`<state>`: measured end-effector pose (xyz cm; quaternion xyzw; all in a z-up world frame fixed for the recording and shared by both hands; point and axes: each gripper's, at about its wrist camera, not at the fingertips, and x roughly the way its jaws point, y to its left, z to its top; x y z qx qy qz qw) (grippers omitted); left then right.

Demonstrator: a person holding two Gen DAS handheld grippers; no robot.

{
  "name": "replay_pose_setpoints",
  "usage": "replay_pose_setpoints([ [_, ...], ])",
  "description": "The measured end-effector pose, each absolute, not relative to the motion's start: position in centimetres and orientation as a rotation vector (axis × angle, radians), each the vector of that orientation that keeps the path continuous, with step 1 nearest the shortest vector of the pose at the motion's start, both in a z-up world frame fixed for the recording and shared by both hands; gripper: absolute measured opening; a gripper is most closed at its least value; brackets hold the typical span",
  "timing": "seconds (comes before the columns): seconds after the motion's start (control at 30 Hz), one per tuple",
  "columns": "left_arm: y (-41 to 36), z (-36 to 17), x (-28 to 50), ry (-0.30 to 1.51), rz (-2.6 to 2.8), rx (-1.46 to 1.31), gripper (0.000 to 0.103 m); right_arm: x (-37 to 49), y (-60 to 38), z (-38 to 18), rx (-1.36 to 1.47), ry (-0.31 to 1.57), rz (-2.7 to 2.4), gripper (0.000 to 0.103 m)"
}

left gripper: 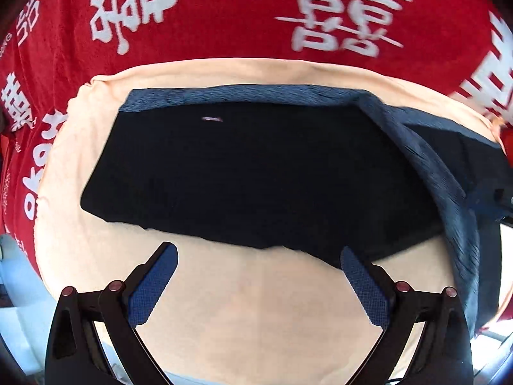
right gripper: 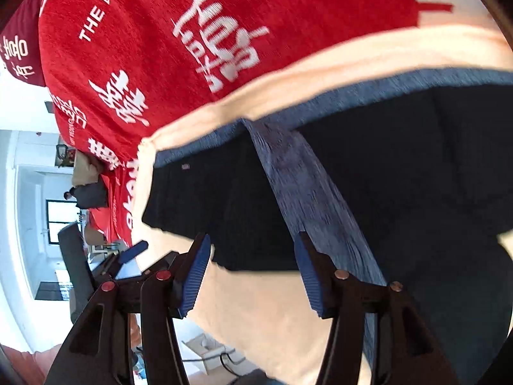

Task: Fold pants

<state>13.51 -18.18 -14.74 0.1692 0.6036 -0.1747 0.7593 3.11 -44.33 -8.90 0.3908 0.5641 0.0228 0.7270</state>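
Dark navy pants [left gripper: 243, 173] lie on a peach cloth [left gripper: 256, 304], folded into a wide flat block with a lighter blue ribbed waistband [left gripper: 243, 94] along the far edge. A ribbed band [right gripper: 307, 192] of the pants runs diagonally over the dark fabric [right gripper: 416, 166] in the right wrist view. My left gripper [left gripper: 258, 263] is open and empty, just short of the pants' near edge. My right gripper [right gripper: 251, 255] is open and empty, its fingers hovering over the pants' near edge and the ribbed band.
A red cloth with white characters [left gripper: 224, 25] covers the surface beyond the peach cloth, also in the right wrist view [right gripper: 166, 51]. The table edge drops off at left, with a room, a person [right gripper: 86, 195] and furniture beyond. The left gripper's fingertip [right gripper: 133, 252] shows at left.
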Motion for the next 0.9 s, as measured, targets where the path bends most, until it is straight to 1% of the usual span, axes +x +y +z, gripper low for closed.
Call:
replay_pose_setpoints([
  [0.07,-18.8,-14.1,12.1,1.303,-0.408,0.374,0.102,0.8,-44.0,-9.0,0.898,1.23,0.038,0.06],
  [0.13,-19.3,-13.2,10.2,1.292,-0.433,0.372,0.102,-1.8,-43.7,-9.2,0.921,1.202,0.015,0.064],
  [0.33,-18.1,-11.1,5.4,1.236,-0.46,0.335,0.102,-9.5,-42.9,-9.4,0.929,1.183,-0.118,0.064],
  [0.47,-16.2,-10.2,2.9,1.214,-0.456,0.331,0.102,-12.1,-42.1,-8.9,0.888,1.19,-0.121,0.064],
  [0.67,-16.1,-11.5,0.3,1.248,-0.492,0.332,0.102,-15.0,-43.5,-9.4,0.944,1.177,-0.15,0.064],
  [0.77,-18.3,-13.1,-0.7,1.293,-0.514,0.329,0.102,-17.8,-45.7,-9.4,0.962,1.165,-0.184,0.064],
  [0.9,-23.4,-15.1,-1.9,1.35,-0.586,0.313,0.102,-22.6,-49.2,-9.2,0.994,1.155,-0.223,0.064],
])
